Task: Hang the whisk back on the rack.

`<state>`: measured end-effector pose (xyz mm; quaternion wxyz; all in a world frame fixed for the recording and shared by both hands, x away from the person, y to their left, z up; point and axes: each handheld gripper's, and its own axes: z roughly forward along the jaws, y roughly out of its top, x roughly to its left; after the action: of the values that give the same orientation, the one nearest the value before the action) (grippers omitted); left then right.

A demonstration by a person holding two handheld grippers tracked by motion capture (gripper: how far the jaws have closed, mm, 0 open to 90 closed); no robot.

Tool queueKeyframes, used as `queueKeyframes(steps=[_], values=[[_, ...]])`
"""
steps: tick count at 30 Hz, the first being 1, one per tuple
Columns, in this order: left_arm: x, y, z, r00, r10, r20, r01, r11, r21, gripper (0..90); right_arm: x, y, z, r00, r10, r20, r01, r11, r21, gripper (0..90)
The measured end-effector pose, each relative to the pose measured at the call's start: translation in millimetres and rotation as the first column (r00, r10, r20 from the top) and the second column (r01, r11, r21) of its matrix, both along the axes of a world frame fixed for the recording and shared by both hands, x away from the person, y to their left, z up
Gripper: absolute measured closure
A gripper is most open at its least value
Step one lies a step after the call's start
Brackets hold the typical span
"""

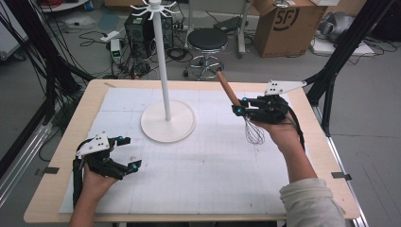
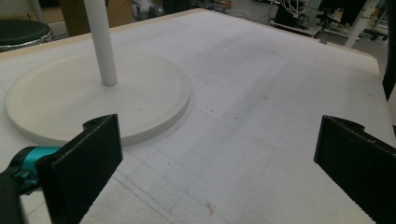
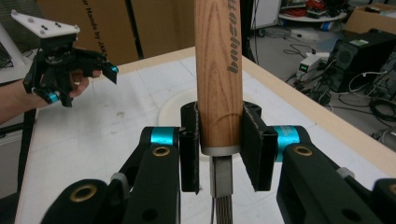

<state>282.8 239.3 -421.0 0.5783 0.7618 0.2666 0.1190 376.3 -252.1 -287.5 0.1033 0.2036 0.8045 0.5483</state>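
Whisk (image 1: 240,111), wooden-handled, was held right of frame centre in the high view, clamped at the handle's lower end by the right tongs (image 3: 219,151), wire head hanging just above the table (image 1: 213,189). Left tongs (image 1: 127,153) stood open at lower left, near the white stand (image 1: 168,120).

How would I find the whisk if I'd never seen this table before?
Start at the white paper-covered table and look to the far right side, past the tall white pole stand with its round base. There the right gripper clamps a wire whisk with a brown wooden handle. It is the one thing held off the table, its metal loops hanging down.
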Motion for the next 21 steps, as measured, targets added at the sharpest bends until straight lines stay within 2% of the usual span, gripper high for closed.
queueKeyframes(steps=[3,5,10,11,14,17,21], values=[[0.2,-0.9,-0.6,1.0,-0.003,-0.002,0.003,1.0,0.002,1.7,4.3,6.7,13.4,0.9997,0.024,0.01,-0.024,0.9997,0.002,71.0],[0.2,-1.3,-0.8,1.0,-0.004,-0.001,0.004,1.0,0.006,1.7,7.8,10.1,20.7,0.9984,0.041,0.039,-0.041,0.9991,-0.011,70.9],[-0.1,-0.1,-0.7,1.0,-0.003,-0.002,0.003,1.0,0.006,1.7,12.7,17.1,35.3,0.9979,0.051,0.04,-0.051,0.9987,-0.004,70.9],[-0.1,0.3,-0.7,1.0,-0.001,-0.002,0.001,1.0,0.003,1.7,14.8,19.1,38.5,0.9969,0.06,0.052,-0.06,0.9982,0.001,70.9],[0.0,0.9,-0.6,1.0,-0.001,-0.002,0.001,1.0,0.001,1.7,18.4,28.6,50.4,0.9955,0.071,0.062,-0.071,0.9974,-0.014,70.9],[0.0,0.4,-0.7,1.0,-0.002,-0.002,0.002,1.0,0.0,1.6,20.6,32.1,55.6,0.995,0.075,0.066,-0.074,0.9971,-0.014,70.9],[0.7,-1.1,-1.5,1.0,-0.002,-0.005,0.002,1.0,0.001,1.7,28.7,37.4,66.4,0.9942,0.079,0.073,-0.08,0.9967,0.016,71.0]])
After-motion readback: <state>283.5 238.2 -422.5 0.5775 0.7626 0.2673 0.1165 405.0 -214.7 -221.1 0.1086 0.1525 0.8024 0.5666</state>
